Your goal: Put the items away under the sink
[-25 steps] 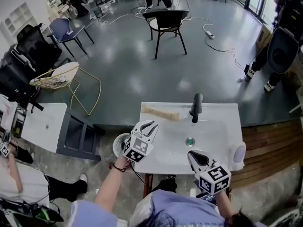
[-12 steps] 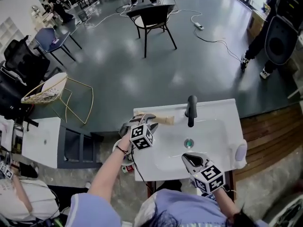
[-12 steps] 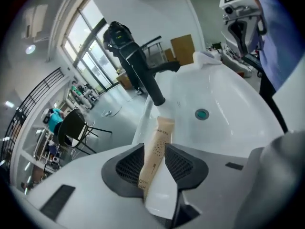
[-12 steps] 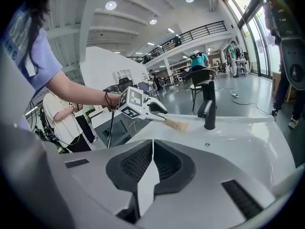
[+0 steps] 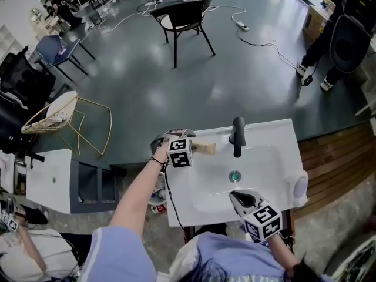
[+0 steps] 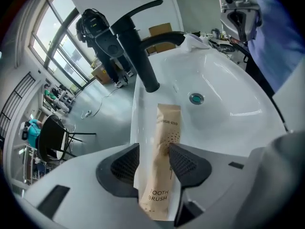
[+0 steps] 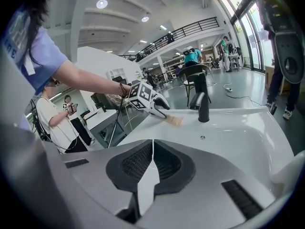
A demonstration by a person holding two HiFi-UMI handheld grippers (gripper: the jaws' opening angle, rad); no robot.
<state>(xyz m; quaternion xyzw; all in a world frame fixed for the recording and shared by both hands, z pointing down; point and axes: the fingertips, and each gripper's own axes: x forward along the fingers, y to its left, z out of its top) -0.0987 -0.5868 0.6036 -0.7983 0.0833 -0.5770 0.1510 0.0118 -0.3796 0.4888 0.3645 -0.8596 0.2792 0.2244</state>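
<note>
Grey polished floor and scattered chairs lie beyond a white ceramic sink (image 5: 276, 135) with a tall black tap (image 5: 237, 135); its flat back rim is the surface that matters. A brown kraft-paper toothbrush packet (image 6: 162, 142) lies flat there, just left of the tap.

The left claw (image 6: 155, 162) points steeply down over it; its jaws have just been opening and stand wide, with the packet's near end between them but not yet pinched. One pad seems to sit at the packet's edge, while the other shows a gap. The right claw (image 7: 152, 163) hangs over the sink's front edge with its jaws together on nothing.

The step in hand looks like the pick-up. To do it well, the person would probably lower the left claw until both pads flank the packet's sides, centre it, then close across the narrow width; thin paper flat on smooth ceramic may slip or buckle, so a firm, level squeeze seems wise.

The packet's long axis runs along the back rim, roughly left to right in the head view. In the left gripper view it runs lengthwise away from the claw; the end printed "TOOTH BRUSH" is nearest, and the far end points towards the tap's base and the drain (image 6: 196, 98).
</note>
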